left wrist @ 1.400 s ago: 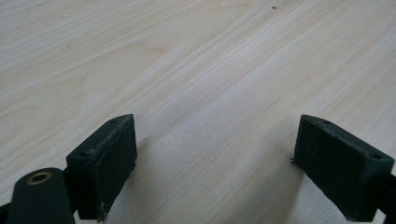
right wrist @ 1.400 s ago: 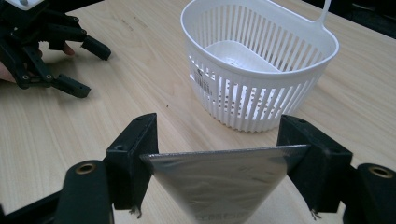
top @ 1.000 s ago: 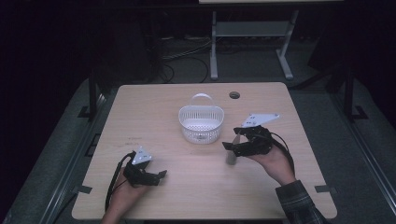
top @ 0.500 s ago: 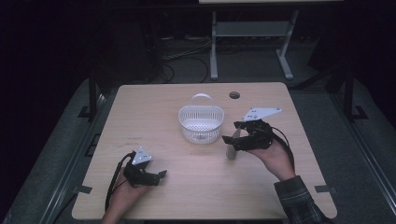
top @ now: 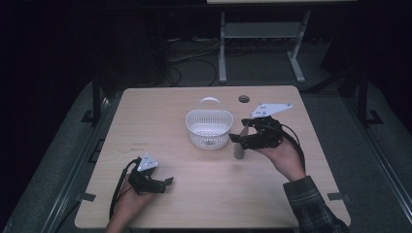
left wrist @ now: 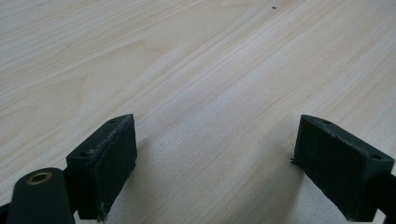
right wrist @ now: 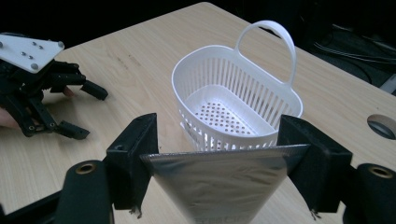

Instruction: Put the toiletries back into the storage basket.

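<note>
Beside basket (top: pixel 209 127), right gripper (top: pixel 236 138) jaws clamp silver pouch (right wrist: pixel 223 184) hanging vertical, left gripper (top: pixel 167 182) jaws apart.

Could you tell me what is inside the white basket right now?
The white basket looks empty: its perforated floor shows bare. The silver pouch clamped in the right gripper covers the lower near wall, so that strip stays unseen.

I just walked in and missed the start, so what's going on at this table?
A person works with a hand-held gripper in each hand. The right hand-held gripper is shut on a silvery foil pouch, held just beside an empty white slotted basket at mid-table. The left hand-held gripper sits open and idle low over the bare wooden table, holding nothing.
</note>
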The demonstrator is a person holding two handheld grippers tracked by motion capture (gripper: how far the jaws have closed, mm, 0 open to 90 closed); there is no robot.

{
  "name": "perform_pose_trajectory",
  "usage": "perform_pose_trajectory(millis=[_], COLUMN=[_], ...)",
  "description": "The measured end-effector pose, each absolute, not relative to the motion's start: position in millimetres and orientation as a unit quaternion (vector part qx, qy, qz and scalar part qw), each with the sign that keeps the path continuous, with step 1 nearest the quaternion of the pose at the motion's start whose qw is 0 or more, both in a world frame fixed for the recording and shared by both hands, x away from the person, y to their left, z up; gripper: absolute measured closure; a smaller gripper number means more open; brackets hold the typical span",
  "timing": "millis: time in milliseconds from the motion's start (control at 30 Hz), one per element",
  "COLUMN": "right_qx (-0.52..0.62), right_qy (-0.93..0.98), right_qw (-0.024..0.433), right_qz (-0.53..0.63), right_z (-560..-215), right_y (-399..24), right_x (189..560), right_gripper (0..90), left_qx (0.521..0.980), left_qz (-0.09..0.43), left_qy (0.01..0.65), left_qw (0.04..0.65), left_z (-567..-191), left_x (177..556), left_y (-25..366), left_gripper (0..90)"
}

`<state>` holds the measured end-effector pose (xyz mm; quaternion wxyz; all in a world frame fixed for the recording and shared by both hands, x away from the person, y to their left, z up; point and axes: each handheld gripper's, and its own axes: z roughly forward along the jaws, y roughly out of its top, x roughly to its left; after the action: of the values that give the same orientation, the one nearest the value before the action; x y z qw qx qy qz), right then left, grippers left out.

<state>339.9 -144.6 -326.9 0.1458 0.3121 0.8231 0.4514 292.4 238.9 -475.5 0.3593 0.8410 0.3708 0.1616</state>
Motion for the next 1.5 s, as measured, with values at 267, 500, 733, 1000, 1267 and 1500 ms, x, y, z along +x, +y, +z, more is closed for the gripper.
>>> perform_pose_trajectory(millis=[267, 500, 733, 1000, 1267, 1500], right_qx=[0.311, 0.312, 0.311, 0.309, 0.305, 0.302], right_qy=[0.819, 0.817, 0.814, 0.811, 0.809, 0.809], right_qw=[0.15, 0.155, 0.159, 0.165, 0.171, 0.175], right_qz=[0.459, 0.459, 0.464, 0.468, 0.472, 0.474], right_z=[-315.5, -307.2, -297.6, -288.6, -280.9, -273.6], right_y=[-142.9, -140.5, -139.1, -135.8, -131.8, -127.4], right_x=[345.6, 349.3, 353.4, 359.5, 363.6, 368.0], right_gripper=[29.8, 29.8, 29.8, 29.8, 29.8, 29.8], left_qx=[0.841, 0.841, 0.841, 0.841, 0.842, 0.842], left_qz=[0.162, 0.162, 0.162, 0.162, 0.161, 0.161], left_qy=[0.371, 0.371, 0.37, 0.37, 0.369, 0.369], left_qw=[0.359, 0.359, 0.359, 0.36, 0.359, 0.359], left_z=[-475.5, -475.5, -475.5, -475.6, -475.4, -475.4], left_x=[292.4, 292.4, 292.4, 292.4, 292.3, 292.3], left_y=[238.9, 238.9, 239.0, 239.0, 239.2, 239.3], left_gripper=[12.2, 12.2, 12.2, 12.2, 12.2, 12.2])
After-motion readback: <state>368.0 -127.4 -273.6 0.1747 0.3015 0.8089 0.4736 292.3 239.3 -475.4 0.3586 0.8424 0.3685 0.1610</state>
